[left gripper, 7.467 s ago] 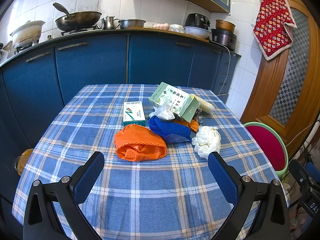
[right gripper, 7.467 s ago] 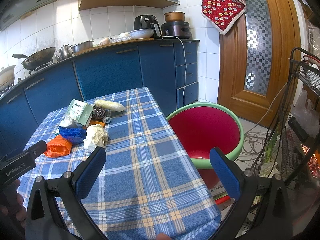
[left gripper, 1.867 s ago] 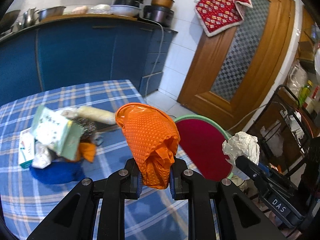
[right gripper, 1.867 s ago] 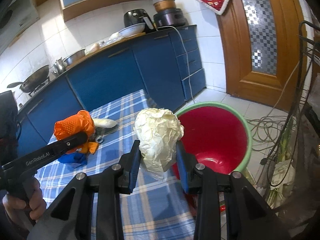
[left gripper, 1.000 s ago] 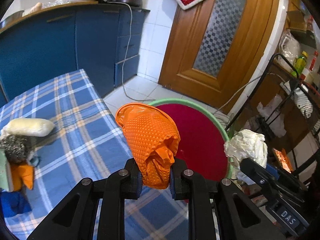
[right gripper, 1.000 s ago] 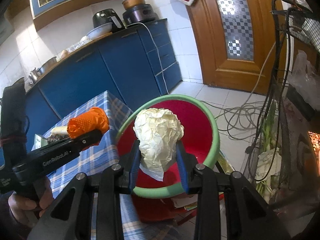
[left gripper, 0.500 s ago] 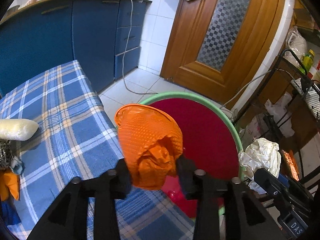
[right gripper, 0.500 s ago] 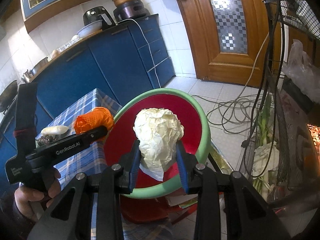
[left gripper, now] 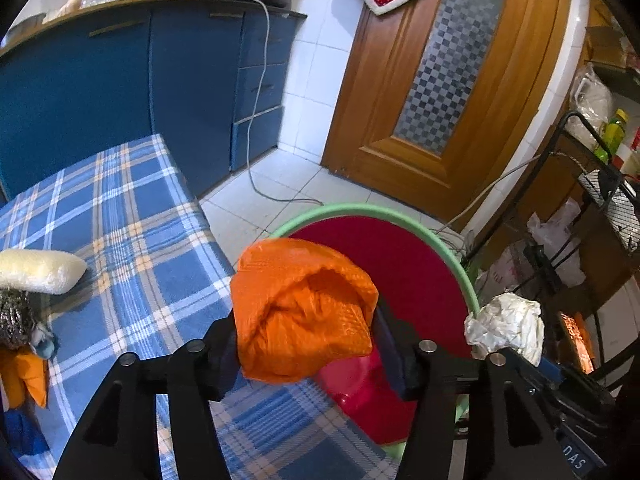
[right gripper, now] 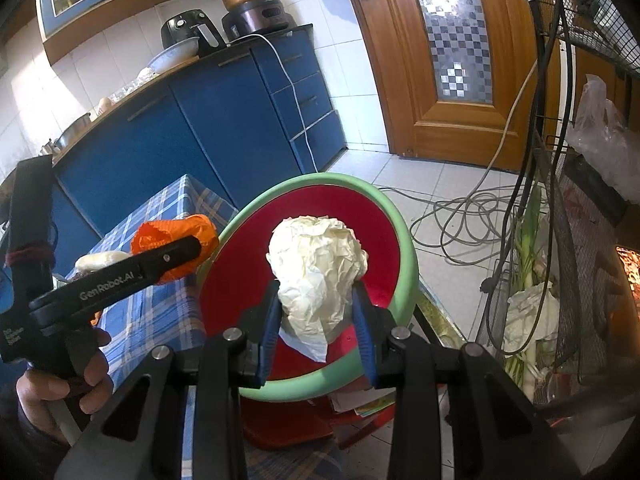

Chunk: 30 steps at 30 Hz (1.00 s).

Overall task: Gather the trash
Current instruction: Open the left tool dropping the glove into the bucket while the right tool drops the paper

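Note:
My left gripper (left gripper: 306, 334) has its jaws spread apart, and the crumpled orange glove (left gripper: 304, 308) sits loosely between them, above the edge of the red bin with the green rim (left gripper: 404, 264). The orange glove also shows in the right wrist view (right gripper: 176, 240). My right gripper (right gripper: 318, 308) is shut on a crumpled white paper ball (right gripper: 316, 268), held over the red bin (right gripper: 384, 208). The paper ball also shows in the left wrist view (left gripper: 506, 328).
The blue plaid table (left gripper: 120, 216) lies left of the bin, with a pale foam roll (left gripper: 38, 270), a steel scourer (left gripper: 14, 320) and orange scraps (left gripper: 22, 376) on it. Blue cabinets (right gripper: 192, 136), a wooden door (left gripper: 440, 92), floor cables (right gripper: 460, 216) and a wire rack (right gripper: 560, 280) surround the bin.
Both grippers carried their trash from the table to the bin. In the last half second my left jaws have spread, and the orange glove has slackened and sagged between them.

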Available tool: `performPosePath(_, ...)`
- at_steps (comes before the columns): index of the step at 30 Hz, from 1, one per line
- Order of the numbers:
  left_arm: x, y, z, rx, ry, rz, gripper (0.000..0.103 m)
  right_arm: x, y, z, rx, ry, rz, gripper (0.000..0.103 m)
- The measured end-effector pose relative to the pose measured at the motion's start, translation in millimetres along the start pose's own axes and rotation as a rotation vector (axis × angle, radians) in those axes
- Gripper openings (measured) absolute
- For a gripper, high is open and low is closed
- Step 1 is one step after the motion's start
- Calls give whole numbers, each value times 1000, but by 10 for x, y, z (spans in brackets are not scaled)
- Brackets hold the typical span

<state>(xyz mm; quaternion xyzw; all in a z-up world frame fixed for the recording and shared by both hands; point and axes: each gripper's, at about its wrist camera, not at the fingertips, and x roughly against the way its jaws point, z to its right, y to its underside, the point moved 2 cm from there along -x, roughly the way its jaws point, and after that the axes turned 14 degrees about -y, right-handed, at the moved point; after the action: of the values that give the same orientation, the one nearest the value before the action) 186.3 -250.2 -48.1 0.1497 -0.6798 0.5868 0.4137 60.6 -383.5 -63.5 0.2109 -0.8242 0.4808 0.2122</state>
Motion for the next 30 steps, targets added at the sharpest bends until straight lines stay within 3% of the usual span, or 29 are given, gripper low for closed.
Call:
performPosePath(26, 177, -49, 5, -11, -2, 39, 68, -163, -10, 92, -7, 18, -23, 37)
performPosePath(30, 209, -40, -44, 0, -27, 41, 68, -199, 0, 76, 4, 9, -36, 42)
